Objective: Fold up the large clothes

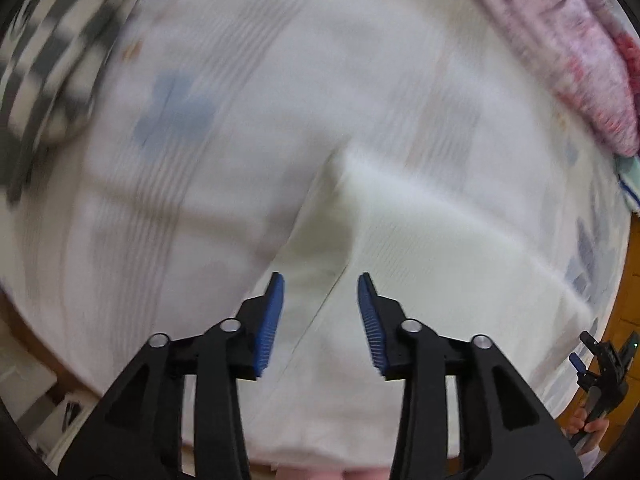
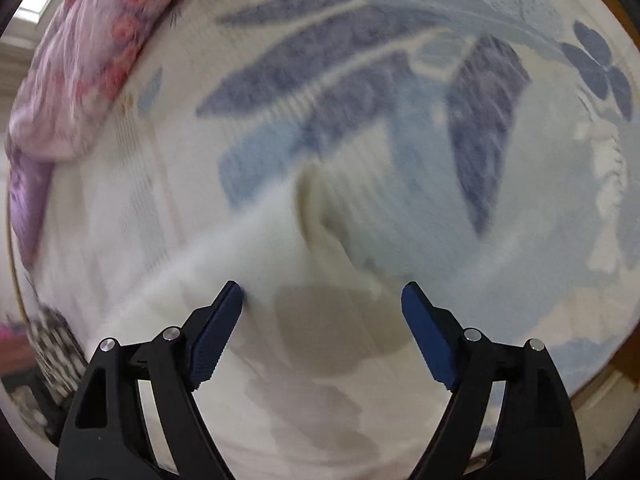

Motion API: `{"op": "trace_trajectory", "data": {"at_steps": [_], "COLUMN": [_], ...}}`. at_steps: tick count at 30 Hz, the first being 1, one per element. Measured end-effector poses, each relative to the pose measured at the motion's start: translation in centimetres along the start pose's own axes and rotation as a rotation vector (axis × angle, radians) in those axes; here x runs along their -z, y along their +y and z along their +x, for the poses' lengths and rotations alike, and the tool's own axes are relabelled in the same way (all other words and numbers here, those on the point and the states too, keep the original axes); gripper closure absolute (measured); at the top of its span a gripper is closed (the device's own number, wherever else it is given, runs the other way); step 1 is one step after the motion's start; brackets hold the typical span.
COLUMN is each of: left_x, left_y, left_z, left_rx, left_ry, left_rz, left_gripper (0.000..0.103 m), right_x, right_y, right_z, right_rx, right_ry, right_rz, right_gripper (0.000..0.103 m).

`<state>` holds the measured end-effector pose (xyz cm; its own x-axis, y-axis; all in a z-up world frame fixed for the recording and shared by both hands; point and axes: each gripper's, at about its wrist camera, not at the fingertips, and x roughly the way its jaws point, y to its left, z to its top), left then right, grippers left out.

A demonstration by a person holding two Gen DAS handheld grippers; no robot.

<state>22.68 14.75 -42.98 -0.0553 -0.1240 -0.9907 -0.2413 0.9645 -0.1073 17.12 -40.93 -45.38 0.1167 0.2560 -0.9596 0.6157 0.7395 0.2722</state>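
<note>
Both views are blurring with motion. A bed (image 2: 500,20) covered by a pale sheet printed with blue and violet leaf shapes is filling most of each view. A pink floral quilt (image 1: 568,52) is lying bunched along the bed's far edge. A black-and-white checked pillow (image 1: 52,64) is sitting at the upper left of the left wrist view. Orange-brown wooden floor (image 1: 628,280) is showing past the bed's right edge. Daylight is coming in from a bright window frame (image 2: 36,12) at the upper left of the right wrist view.
</note>
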Motion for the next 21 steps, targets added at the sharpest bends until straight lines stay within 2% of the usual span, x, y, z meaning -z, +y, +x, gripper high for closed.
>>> {"op": "trace_trajectory", "data": {"at_steps": [2, 4, 5, 6, 8, 9, 10, 11, 12, 13, 15, 17, 21], "left_x": [2.3, 4.5, 5.6, 6.4, 7.6, 8.1, 8.7, 9.0, 9.3, 9.5, 9.9, 10.6, 12.2], "left_y": [1.4, 2.9, 3.7, 4.2, 4.9, 5.0, 5.1, 5.1, 5.4, 5.6, 5.4, 4.7, 4.8], "left_z": [0.8, 1.5, 1.9, 2.3, 3.1, 3.4, 3.8, 4.2, 4.5, 4.5, 4.0, 3.5, 3.3], "left_rx": [-0.013, -0.01, -0.007, -0.002, 0.015, 0.022, 0.027, 0.035, 0.068, 0.077, 0.061, 0.021, -0.012], "left_ry": [0.035, 0.068, 0.086, 0.098, 0.121, 0.124, 0.117, 0.119, 0.115, 0.104, 0.081, 0.075, 0.087], "left_rz": [-0.023, -0.06, -0.09, -0.117, -0.143, -0.145, -0.135, -0.132, -0.154, -0.175, -0.168, -0.128, -0.095], "left_gripper": [0.056, 0.047, 0.038, 0.035, 0.035, 0.045, 0.06, 0.08, 0.086, 0.087, 0.09, 0.09, 0.09], "right_x": [2.6, 5.0, 6.3, 7.4, 9.4, 10.1, 10.8, 11.1, 11.4, 11.5, 12.0, 12.6, 14.5], "right_y": [-1.3, -2.8, -4.0, -4.9, -6.8, -7.5, -8.3, -8.6, -9.0, -9.2, -9.3, -9.4, -10.0], "right_z": [0.6, 1.1, 1.5, 1.9, 3.1, 3.6, 4.3, 4.6, 5.1, 5.4, 5.0, 4.1, 2.8], "right_rx": [0.046, 0.077, 0.092, 0.102, 0.092, 0.065, -0.011, -0.073, -0.129, -0.143, -0.15, -0.136, -0.108], "right_ry": [0.052, 0.079, 0.094, 0.11, 0.154, 0.167, 0.161, 0.142, 0.129, 0.134, 0.117, 0.111, 0.106], "right_rz": [0.004, 0.036, 0.07, 0.104, 0.181, 0.217, 0.261, 0.28, 0.303, 0.331, 0.342, 0.331, 0.321], "right_gripper": [0.024, 0.024, 0.024, 0.024, 0.024, 0.024, 0.025, 0.05, 0.069, 0.072, 0.087, 0.091, 0.091]}}
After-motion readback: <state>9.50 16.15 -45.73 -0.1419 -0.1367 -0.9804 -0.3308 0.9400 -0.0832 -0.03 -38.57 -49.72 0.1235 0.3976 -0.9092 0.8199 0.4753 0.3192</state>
